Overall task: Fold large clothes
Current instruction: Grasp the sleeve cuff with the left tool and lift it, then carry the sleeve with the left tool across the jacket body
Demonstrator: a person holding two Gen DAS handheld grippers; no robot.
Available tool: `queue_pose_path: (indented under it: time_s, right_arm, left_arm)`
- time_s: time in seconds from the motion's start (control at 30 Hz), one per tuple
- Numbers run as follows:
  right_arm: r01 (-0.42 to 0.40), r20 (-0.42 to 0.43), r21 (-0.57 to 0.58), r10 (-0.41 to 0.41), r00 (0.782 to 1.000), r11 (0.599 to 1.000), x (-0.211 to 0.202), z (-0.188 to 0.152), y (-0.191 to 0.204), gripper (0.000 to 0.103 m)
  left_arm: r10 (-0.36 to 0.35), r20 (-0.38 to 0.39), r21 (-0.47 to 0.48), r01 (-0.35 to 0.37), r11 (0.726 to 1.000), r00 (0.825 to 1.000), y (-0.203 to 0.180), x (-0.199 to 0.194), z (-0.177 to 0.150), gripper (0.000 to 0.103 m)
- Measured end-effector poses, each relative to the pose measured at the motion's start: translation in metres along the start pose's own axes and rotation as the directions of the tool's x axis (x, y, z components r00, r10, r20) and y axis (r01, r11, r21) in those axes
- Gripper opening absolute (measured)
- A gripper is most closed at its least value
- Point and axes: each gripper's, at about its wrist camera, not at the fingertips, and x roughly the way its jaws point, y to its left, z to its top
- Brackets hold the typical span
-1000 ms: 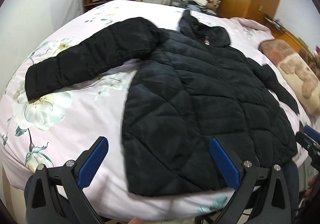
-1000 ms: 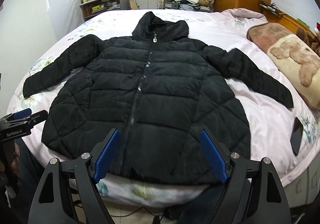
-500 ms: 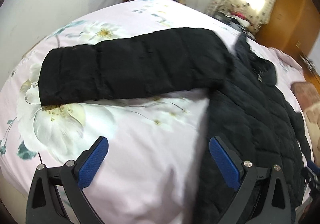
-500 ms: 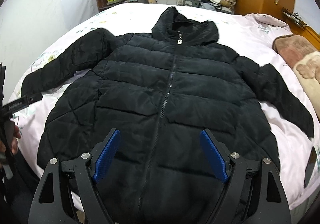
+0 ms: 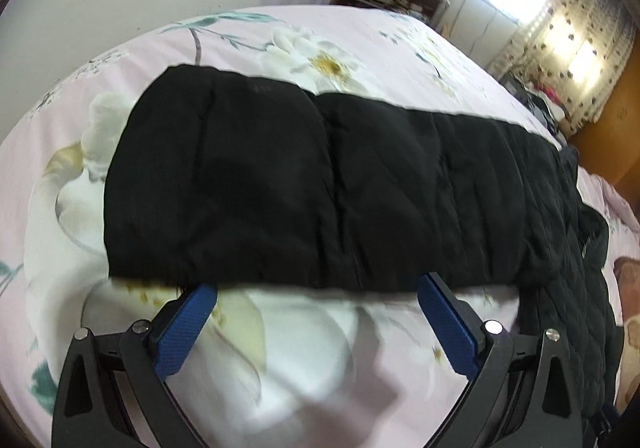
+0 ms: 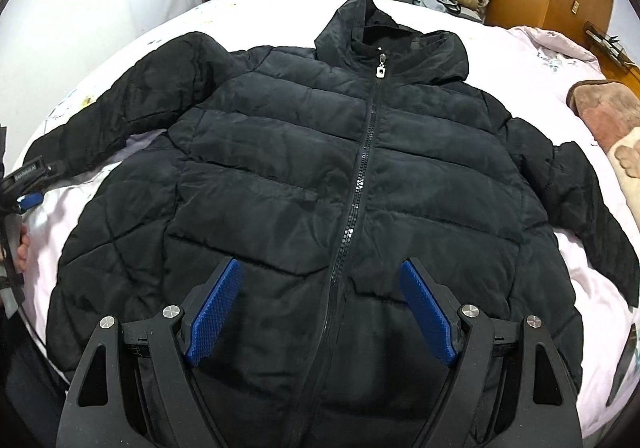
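Left wrist view is showing the left tongs (image 5: 316, 292) gaping wide with nothing between the blue pads (image 5: 182, 328), their tips sitting right at the near edge of the jacket's sleeve (image 5: 304, 188), close to its cuff end. The sleeve is lying stretched flat across the flowered bed (image 5: 320, 360), running off rightward into the jacket body. In the right wrist view the right tongs (image 6: 320, 288) are likewise spread wide and holding nothing, hovering low over the lower front of the black puffer jacket (image 6: 280, 176), straddling the zipper (image 6: 360, 176). The jacket is lying face up, zipped, hood (image 6: 384, 32) toward the far side, both sleeves spread outward.

The step in hand is probably taking the left sleeve to fold it across the chest. To do it well, the left tongs should be sliding one pad under the sleeve's edge near the cuff and closing on the full padded thickness, since slick quilted fabric is likely to slip from a shallow pinch. The right tongs could be pressing the body down so it is not dragging along.

The bed's near edge is lying just under the hem, so the jacket may slide off if tugged toward the person. Open sheet is showing beyond the sleeve and around the hood, while a brown pillow (image 6: 612, 120) is crowding the far sleeve's side.
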Motion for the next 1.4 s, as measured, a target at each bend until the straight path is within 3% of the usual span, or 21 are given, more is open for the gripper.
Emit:
queue_pose_path:
  time_s: [0.1,0.2,0.27,0.3,0.37,0.47,0.73,0.93,1.13,1.4]
  right_arm:
    - [0.008,-0.006,-0.001,-0.008,1.000,1.000,0.009,0.004,-0.001,0.082]
    - [0.015,-0.011,-0.001,-0.015,1.000,1.000,0.015,0.007,-0.004,0.082]
    - [0.023,-0.015,0.004,-0.023,1.000,1.000,0.018,0.008,-0.007,0.082]
    - [0.026,-0.021,0.007,-0.026,0.999,1.000,0.020,0.008,-0.009,0.082]
    - [0.026,-0.030,0.014,-0.026,0.999,1.000,0.021,0.007,-0.012,0.082]
    - [0.022,-0.025,0.027,-0.021,0.999,0.999,0.016,0.004,-0.019,0.082]
    - [0.028,-0.009,0.048,-0.027,1.000,0.998,0.000,-0.005,-0.033,0.082]
    - [0.040,0.030,0.054,-0.041,0.999,0.998,-0.016,-0.006,-0.043,0.081]
    - [0.005,0.058,0.128,-0.012,0.998,0.992,-0.025,-0.002,-0.068,0.081]
    - [-0.040,0.114,0.190,0.018,0.993,0.981,-0.034,0.007,-0.107,0.081]
  left_arm:
    - [0.005,0.018,-0.021,-0.004,1.000,1.000,0.006,0.007,0.006,0.100]
    - [0.042,0.028,-0.028,-0.041,0.999,0.999,0.006,0.012,0.013,0.083]
    - [0.060,0.024,-0.008,-0.060,0.998,0.998,0.005,0.013,0.016,0.060]
    - [0.059,0.020,-0.003,-0.059,0.998,0.998,0.005,0.012,0.017,0.053]
    - [0.031,0.000,0.004,-0.031,1.000,1.000,0.005,0.012,0.021,0.028]
    - [0.004,-0.015,0.019,-0.004,1.000,1.000,0.001,0.005,0.026,0.011]
    - [-0.101,0.049,0.087,0.096,0.992,0.994,-0.032,-0.051,0.045,0.008]
    - [-0.220,0.109,0.180,0.198,0.964,0.969,-0.078,-0.104,0.068,0.008]
    - [-0.343,0.118,0.305,0.294,0.906,0.932,-0.145,-0.140,0.077,0.007]
    - [-0.461,0.025,0.413,0.410,0.813,0.887,-0.236,-0.139,0.063,0.007]
